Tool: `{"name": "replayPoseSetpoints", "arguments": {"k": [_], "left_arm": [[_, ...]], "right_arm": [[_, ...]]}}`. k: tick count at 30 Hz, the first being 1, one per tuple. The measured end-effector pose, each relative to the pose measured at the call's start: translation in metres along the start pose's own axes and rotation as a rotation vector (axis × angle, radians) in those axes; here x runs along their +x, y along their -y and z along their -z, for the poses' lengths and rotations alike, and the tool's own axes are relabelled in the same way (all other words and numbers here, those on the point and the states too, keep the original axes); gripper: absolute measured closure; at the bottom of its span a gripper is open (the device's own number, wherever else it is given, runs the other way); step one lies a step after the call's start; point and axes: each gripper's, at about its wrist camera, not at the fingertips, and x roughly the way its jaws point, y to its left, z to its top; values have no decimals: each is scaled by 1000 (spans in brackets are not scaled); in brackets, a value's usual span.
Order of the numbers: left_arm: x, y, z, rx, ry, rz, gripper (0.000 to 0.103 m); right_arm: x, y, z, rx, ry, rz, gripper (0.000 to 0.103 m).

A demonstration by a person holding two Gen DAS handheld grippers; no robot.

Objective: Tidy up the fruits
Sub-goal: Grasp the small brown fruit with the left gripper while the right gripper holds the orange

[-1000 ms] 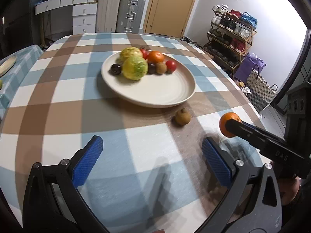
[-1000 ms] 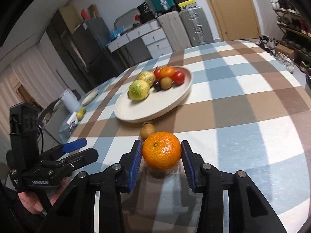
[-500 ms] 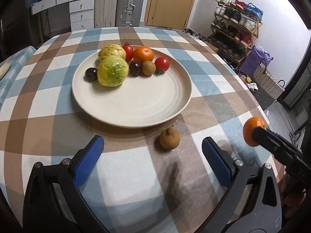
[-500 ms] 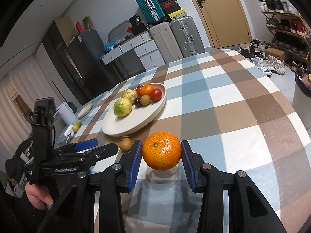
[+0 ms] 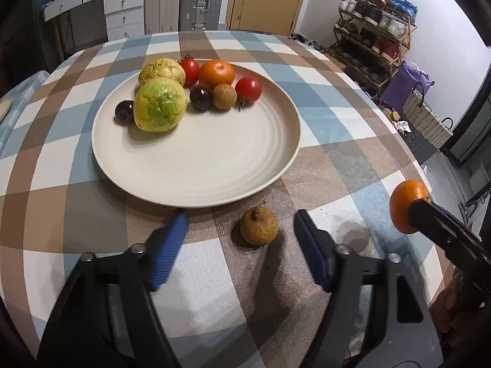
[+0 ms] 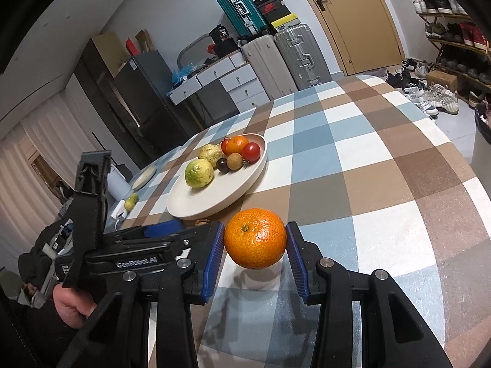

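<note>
A small brown longan-like fruit (image 5: 259, 225) lies on the checked tablecloth just in front of the cream plate (image 5: 196, 165). My left gripper (image 5: 241, 242) straddles it with jaws closing; the blue pads stand clear of the fruit on both sides. The plate holds two green-yellow fruits (image 5: 160, 104), an orange (image 5: 216, 73), tomatoes, dark plums and a brown longan. My right gripper (image 6: 255, 245) is shut on an orange mandarin (image 6: 255, 242), held above the table near its front edge; the mandarin (image 5: 406, 204) also shows at the right of the left wrist view.
The round table's edge (image 5: 429, 184) curves close on the right, with a shoe rack (image 5: 374, 30) and baskets beyond. In the right wrist view a hand (image 6: 72, 303) holds the left gripper (image 6: 162, 231); a second small plate (image 6: 144, 176) sits on a side table far left.
The left gripper has moved forward over the table until the brown fruit lies between its fingers, and its jaws have narrowed. The right gripper keeps the mandarin, hardly moving.
</note>
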Motion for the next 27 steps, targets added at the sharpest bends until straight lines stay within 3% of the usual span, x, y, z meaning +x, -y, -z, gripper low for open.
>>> {"name": "replayPoseSetpoints", "arguments": {"k": [5,19,24,27], "left_arm": [[1,-4,-1,-23,-4,15,45],[-6,-13,4,-47,-14,19,81],[-10,-17,11,-52,-34,115,82],[-16,-19,16,-41,-29,130,82]], "right_arm": [[0,-1,-1,2,-2,-4,62],[-3,-8,-2,-17,-2,-2,62],[-5,-13,1,-25,-11,8,62],[-7,-20,0,-34,-17,13,62]]}}
